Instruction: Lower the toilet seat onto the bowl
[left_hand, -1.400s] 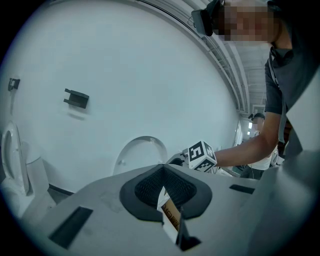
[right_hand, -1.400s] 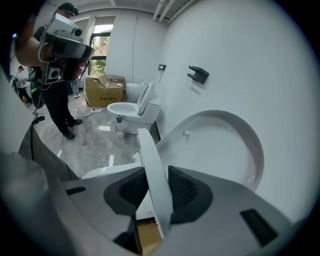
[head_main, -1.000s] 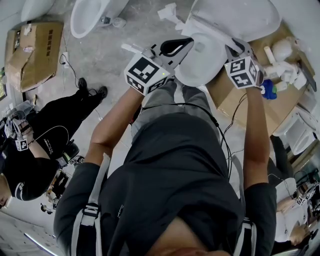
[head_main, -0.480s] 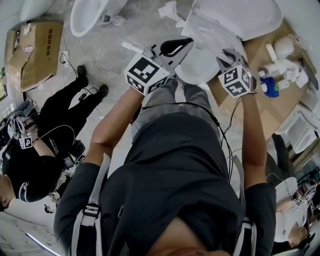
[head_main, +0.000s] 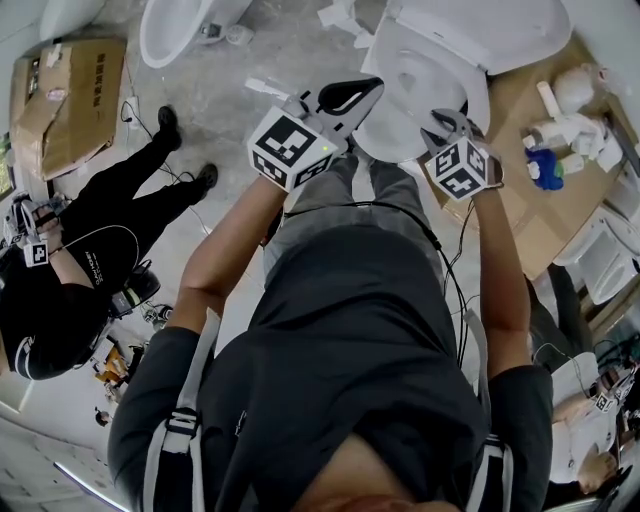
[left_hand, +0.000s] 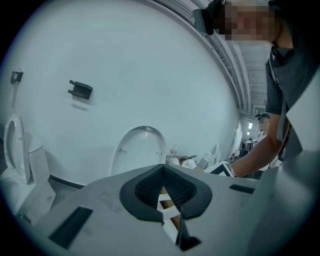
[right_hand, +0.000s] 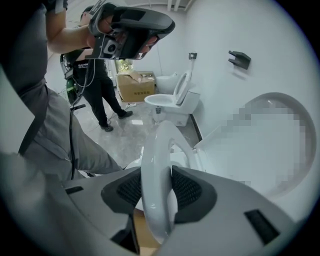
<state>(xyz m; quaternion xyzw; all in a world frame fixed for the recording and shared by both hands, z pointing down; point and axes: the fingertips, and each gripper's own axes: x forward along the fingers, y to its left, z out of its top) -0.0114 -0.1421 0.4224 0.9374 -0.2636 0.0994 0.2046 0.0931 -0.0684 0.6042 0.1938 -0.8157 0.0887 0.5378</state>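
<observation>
The white toilet seat (head_main: 415, 80) hangs part-way down over the bowl, and the lid (head_main: 490, 35) stands open behind it. My right gripper (head_main: 442, 122) is at the seat's near right rim. In the right gripper view the seat ring (right_hand: 157, 150) runs between the pads (right_hand: 187, 190), which touch it on both sides; my right gripper (right_hand: 157, 186) is shut on it, and its jaws have just been opening. My left gripper (head_main: 350, 97) hovers left of the seat, shut on nothing. In the left gripper view, the left gripper (left_hand: 164, 172) points toward the upright lid (left_hand: 140, 150).
The toilet stands on brown cardboard (head_main: 545, 205) with bottles and white parts (head_main: 560, 130) at the right. A second toilet (head_main: 185, 30) and a cardboard box (head_main: 65, 95) are at the upper left. A person in black (head_main: 90, 260) crouches at the left.
My right gripper has moved down and toward me, bringing the seat lower over the bowl. The left gripper has barely shifted. The person at the left has changed stance.
</observation>
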